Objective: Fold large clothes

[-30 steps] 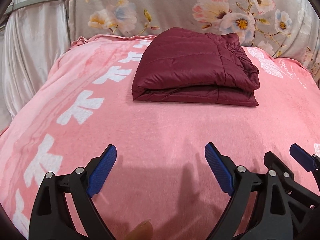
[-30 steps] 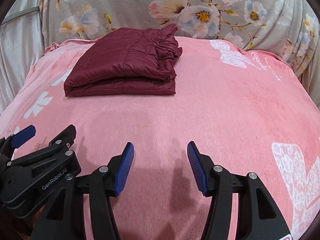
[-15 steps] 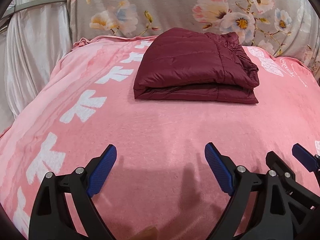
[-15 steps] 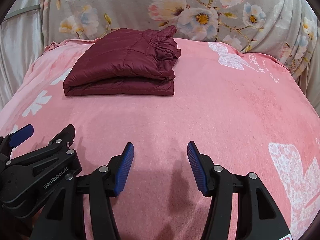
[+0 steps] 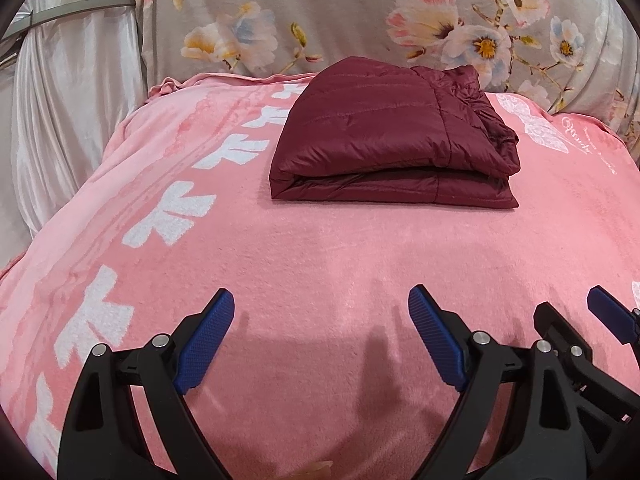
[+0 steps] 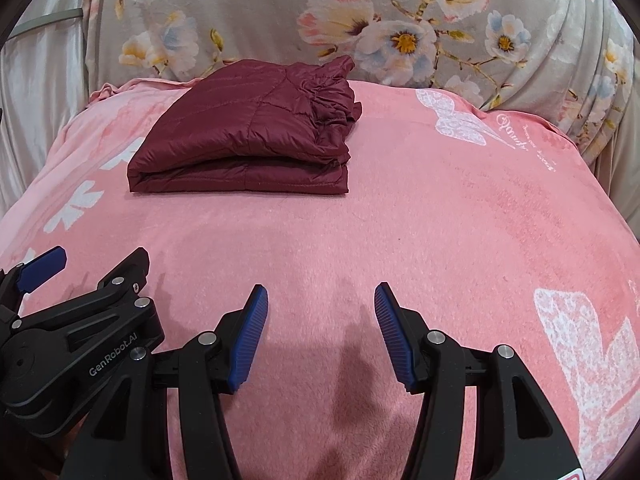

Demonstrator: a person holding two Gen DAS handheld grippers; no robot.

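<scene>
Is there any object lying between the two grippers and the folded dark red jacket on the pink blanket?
Nothing visible. Only bare pink blanket lies between the open left gripper, the open right gripper and the folded jacket.

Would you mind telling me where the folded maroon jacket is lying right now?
The jacket lies folded on the pink blanket, near its far edge below the floral cover: centre of the left wrist view, upper left of the right wrist view.

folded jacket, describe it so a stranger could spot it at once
On the pink fleece blanket, toward its far edge below the grey floral fabric, lies a dark maroon quilted puffer jacket folded into a flat bundle. It is the only dark, shiny item there.
</scene>
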